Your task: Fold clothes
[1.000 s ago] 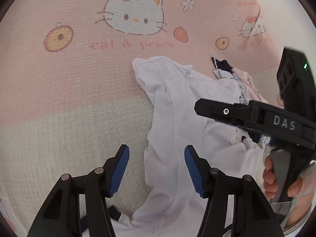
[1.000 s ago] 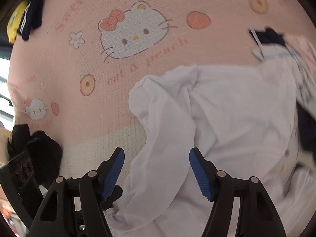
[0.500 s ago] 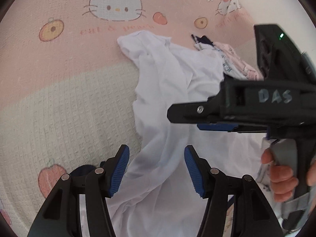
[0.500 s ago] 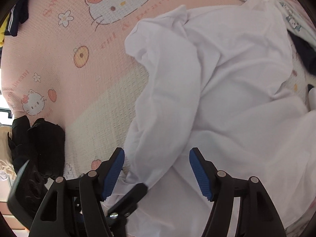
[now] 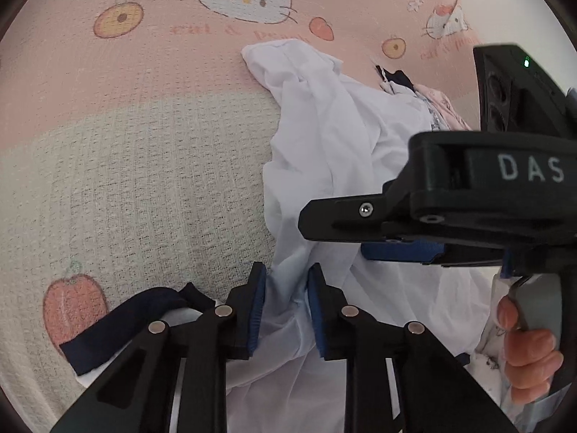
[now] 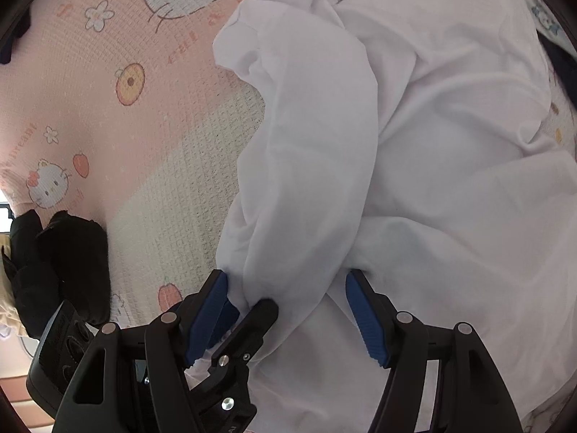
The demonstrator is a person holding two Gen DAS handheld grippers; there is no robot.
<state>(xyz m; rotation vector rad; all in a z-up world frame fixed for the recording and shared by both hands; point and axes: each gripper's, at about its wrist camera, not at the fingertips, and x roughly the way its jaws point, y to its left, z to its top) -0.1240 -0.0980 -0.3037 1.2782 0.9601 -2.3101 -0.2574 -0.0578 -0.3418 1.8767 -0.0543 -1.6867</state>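
Observation:
A crumpled white garment [image 5: 324,151] lies on a pink and cream cat-print blanket [image 5: 137,166]. My left gripper [image 5: 286,306] is low over the garment's near edge. Its jaws are closing, and the blue pads [image 5: 256,310] pinch a bunch of white cloth between them. In the right wrist view the same white garment [image 6: 414,144] fills the frame. My right gripper [image 6: 288,310] stands open astride a thick fold of it, just above the left gripper's tip. In the left wrist view one of the right gripper's fingers [image 5: 342,213] crosses over the cloth.
A dark navy cloth [image 5: 119,324] lies by the left gripper. More clothes [image 5: 432,108] are piled beyond the white garment. A black garment [image 6: 61,263] sits at the blanket's left edge. A person's hand [image 5: 526,342] holds the right gripper's handle.
Both grippers came down onto the white garment. The left jaws narrowed from wide apart onto the cloth. The right jaws kept their width and now straddle a fold.

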